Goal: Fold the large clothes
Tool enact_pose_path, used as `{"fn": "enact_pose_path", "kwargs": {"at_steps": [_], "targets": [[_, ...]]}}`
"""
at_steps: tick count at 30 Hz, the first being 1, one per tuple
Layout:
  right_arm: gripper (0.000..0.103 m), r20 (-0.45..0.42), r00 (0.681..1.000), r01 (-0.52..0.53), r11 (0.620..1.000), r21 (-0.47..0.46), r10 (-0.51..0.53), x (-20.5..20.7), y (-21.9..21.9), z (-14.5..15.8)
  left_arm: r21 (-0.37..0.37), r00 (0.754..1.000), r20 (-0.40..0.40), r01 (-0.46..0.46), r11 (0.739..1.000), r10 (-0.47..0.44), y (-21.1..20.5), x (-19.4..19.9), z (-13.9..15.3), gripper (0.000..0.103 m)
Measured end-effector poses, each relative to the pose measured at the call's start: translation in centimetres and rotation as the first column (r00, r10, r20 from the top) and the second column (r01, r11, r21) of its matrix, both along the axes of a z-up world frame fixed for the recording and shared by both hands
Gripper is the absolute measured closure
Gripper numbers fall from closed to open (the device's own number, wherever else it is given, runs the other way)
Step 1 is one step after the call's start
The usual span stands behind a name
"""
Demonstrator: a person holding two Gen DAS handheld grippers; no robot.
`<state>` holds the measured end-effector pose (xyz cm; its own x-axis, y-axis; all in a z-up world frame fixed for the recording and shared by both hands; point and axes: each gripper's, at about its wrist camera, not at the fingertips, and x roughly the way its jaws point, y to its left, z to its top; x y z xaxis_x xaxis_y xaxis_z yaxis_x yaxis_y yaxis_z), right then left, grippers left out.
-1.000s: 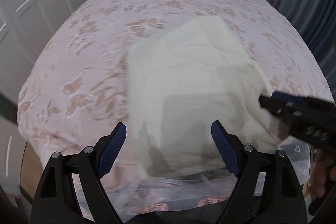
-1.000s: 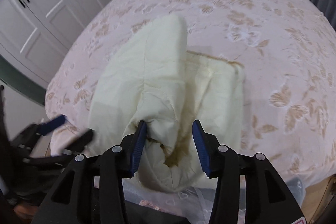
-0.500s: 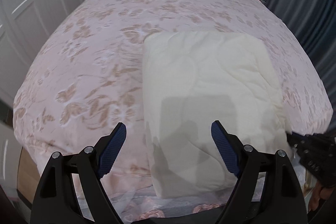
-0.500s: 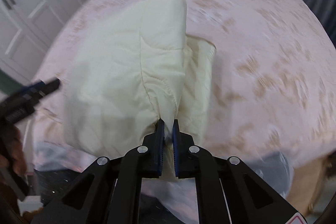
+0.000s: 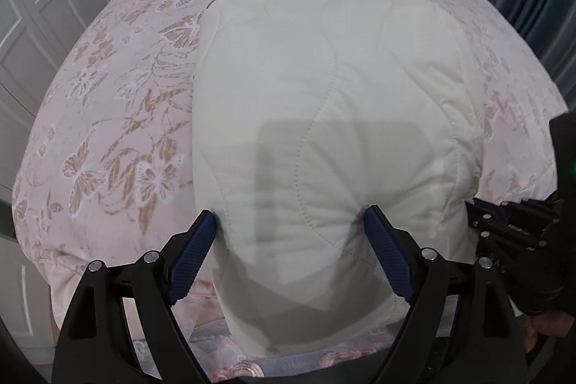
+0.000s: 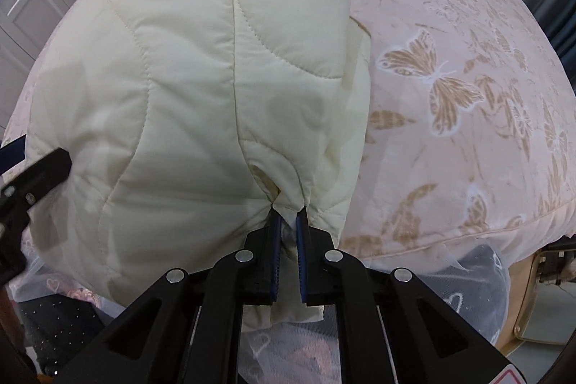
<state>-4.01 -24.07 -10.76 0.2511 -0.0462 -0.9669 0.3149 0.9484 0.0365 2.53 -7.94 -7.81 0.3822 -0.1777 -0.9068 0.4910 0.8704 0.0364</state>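
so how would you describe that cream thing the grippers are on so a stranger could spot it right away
Find the big bed with the pink butterfly-print cover. At its near edge lies a folded cream quilted jacket, puffy with curved stitch lines, pinched at one corner by the right gripper. It is the only plain, unpatterned item on the cover.
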Motion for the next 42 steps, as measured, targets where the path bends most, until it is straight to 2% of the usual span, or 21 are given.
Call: {"fn": "enact_pose_path", "kwargs": {"at_steps": [9,20,23,25,27,28,30,32,35,42], "targets": [[0.095,-0.025,1.0,0.0,1.0,0.019,0.0,1.2,0.1,-1.0,0.04,1.0,0.013,-0.01,0.999,0.01,-0.7,0.7,-2.4,0.011],[0.093,-0.027,1.0,0.016,0.998,0.061,-0.015,2.0,-1.3,-1.8,0.065,0.999,0.045,-0.021,0.998,0.018,-1.5,0.8,-3.3,0.007],[0.091,-0.009,0.999,0.041,0.995,0.095,-0.04,1.6,-2.1,-1.2,0.06,0.999,0.043,-0.026,0.998,0.024,-1.5,0.8,-3.0,0.007],[0.089,0.028,0.995,0.091,0.983,0.16,-0.097,0.2,-3.1,0.2,0.039,0.999,0.025,-0.032,0.999,0.031,-1.0,1.1,-2.5,0.007],[0.084,0.059,0.986,0.138,0.963,0.23,-0.156,-1.2,-4.0,1.3,0.011,0.999,0.0,-0.041,0.999,0.041,-0.2,1.4,-1.9,0.007],[0.077,0.071,0.981,0.159,0.955,0.252,-0.182,-2.0,-4.4,2.0,0.005,0.999,-0.007,-0.043,0.999,0.043,0.0,1.5,-1.8,0.007],[0.067,0.095,0.977,0.166,0.956,0.243,-0.193,-3.0,-4.6,3.2,-0.001,0.999,-0.014,-0.042,0.999,0.042,0.2,1.5,-1.7,0.007],[0.047,0.096,0.98,0.155,0.969,0.192,-0.176,-3.4,-4.5,3.9,0.001,0.999,-0.011,-0.04,0.999,0.04,0.2,1.4,-1.5,0.007],[0.044,0.068,0.987,0.136,0.978,0.161,-0.149,-3.2,-4.2,3.1,-0.002,0.999,-0.015,-0.045,0.999,0.045,0.3,1.3,-1.1,0.007],[0.04,0.026,0.987,0.147,0.968,0.203,-0.156,-2.7,-3.1,0.3,-0.064,0.993,-0.052,-0.11,0.992,0.106,3.9,1.5,1.1,0.008]]}}
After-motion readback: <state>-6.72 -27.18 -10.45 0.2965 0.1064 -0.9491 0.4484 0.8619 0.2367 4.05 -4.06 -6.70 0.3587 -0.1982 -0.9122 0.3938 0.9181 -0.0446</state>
